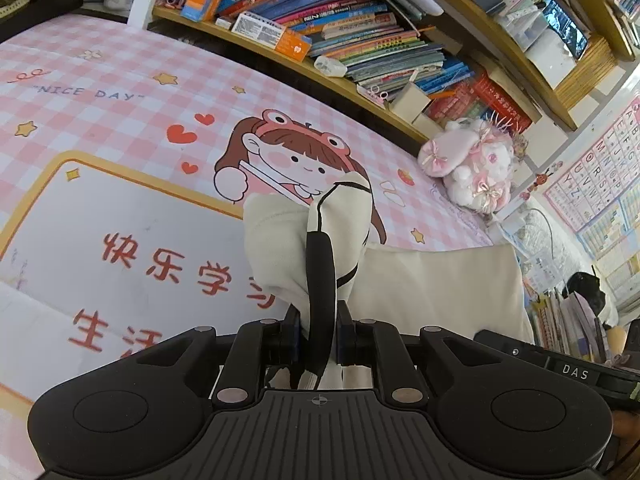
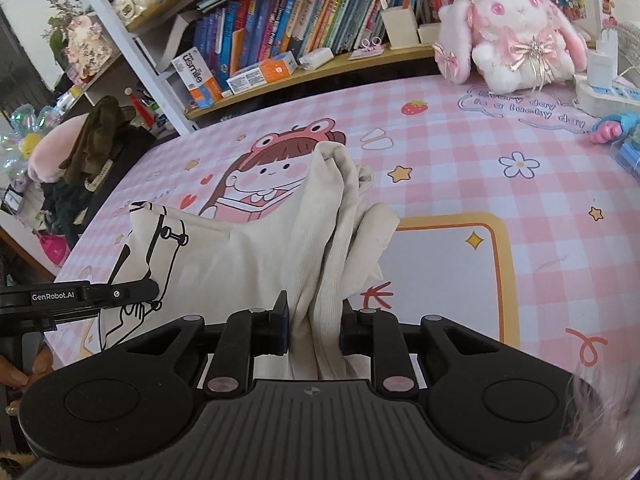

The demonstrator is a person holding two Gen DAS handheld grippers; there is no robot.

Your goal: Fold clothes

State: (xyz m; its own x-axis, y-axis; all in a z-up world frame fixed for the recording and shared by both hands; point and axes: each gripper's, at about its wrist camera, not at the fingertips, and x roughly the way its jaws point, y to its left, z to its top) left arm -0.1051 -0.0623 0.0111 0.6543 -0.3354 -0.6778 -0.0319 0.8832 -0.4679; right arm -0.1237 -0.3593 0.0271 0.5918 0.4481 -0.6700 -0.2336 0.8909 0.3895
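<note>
1. The left gripper (image 1: 319, 336), at the bottom centre of its own view, pinches a bunched fold of the cream garment (image 1: 432, 288) between narrow fingers; a black printed band runs through the pinch.
2. The right gripper (image 2: 314, 330) clamps a ribbed, gathered edge of the same garment (image 2: 224, 248), which rises in a peak at the frame's centre.
3. The cloth is draped over the pink checked desk mat (image 2: 480, 136), partly covering its cartoon girl.
4. A pink and white plush rabbit (image 2: 516, 28) sits at the upper right of the right view, against the bookshelf (image 2: 280, 28).
5. A blue and pink toy (image 2: 612, 128) lies at the right edge, well apart from the cloth.
</note>
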